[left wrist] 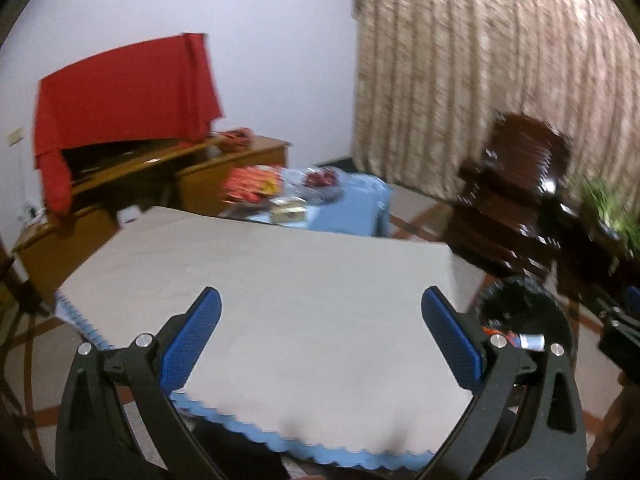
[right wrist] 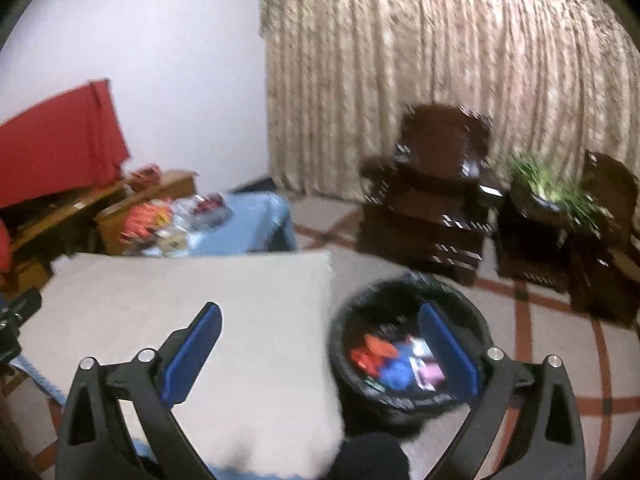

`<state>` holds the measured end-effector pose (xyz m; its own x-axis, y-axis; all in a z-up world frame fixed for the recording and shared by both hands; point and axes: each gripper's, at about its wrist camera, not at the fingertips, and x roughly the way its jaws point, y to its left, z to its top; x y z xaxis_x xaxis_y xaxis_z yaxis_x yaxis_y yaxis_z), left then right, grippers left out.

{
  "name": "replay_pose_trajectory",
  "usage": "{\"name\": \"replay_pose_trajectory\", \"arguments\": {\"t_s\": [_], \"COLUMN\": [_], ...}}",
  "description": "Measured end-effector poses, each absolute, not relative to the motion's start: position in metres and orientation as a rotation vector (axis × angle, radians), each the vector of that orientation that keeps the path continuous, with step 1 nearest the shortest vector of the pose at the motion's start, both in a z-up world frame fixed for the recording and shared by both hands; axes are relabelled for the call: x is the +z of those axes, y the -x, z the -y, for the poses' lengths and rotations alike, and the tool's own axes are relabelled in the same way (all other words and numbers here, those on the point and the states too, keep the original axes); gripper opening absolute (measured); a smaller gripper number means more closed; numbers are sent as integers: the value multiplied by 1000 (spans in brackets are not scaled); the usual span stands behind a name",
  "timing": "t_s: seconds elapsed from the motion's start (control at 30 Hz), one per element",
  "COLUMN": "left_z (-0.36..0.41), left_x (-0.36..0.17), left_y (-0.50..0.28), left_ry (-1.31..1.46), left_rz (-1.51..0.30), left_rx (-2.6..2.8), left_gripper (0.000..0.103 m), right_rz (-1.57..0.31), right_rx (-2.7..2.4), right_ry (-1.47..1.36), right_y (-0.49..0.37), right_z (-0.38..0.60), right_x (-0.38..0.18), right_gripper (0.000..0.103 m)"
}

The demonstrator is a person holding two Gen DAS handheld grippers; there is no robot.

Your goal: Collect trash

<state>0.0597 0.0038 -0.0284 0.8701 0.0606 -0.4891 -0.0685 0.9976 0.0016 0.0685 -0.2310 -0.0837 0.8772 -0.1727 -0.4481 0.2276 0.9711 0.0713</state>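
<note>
Both claws were spread wide with nothing in them: left gripper [left wrist: 320,300] over the table [left wrist: 280,300], right gripper [right wrist: 320,316] with the bin [right wrist: 408,344] at 3 o'clock, trash [right wrist: 384,360] inside.

Both grippers wide open, nothing between the pads.
Left gripper [left wrist: 320,300] and right gripper [right wrist: 320,316] each angled slightly downward, blue pads [left wrist: 192,336] splayed apart, empty.

Red cloth [left wrist: 120,88], curtain [left wrist: 480,80], dark armchair [right wrist: 432,196], plant [right wrist: 548,184].
</note>
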Motion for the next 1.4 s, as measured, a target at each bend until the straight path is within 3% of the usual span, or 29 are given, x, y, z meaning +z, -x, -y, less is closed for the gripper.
{"name": "replay_pose_trajectory", "arguments": {"t_s": [0.27, 0.53, 1.4], "left_z": [-65, -87, -41], "left_x": [10, 31, 29], "left_y": [-5, 41, 39], "left_ry": [72, 93, 57], "left_rz": [-411, -366, -378], "left_rx": [241, 303, 191], "left_gripper": [97, 97, 97], "right_rz": [-325, -334, -324], "right_rx": [-223, -330, -389], "right_ry": [-91, -56, -143], "right_y": [-34, -8, 5], "right_z": [181, 143, 189], "right_x": [-37, -32, -42], "right_gripper": [97, 97, 97]}}
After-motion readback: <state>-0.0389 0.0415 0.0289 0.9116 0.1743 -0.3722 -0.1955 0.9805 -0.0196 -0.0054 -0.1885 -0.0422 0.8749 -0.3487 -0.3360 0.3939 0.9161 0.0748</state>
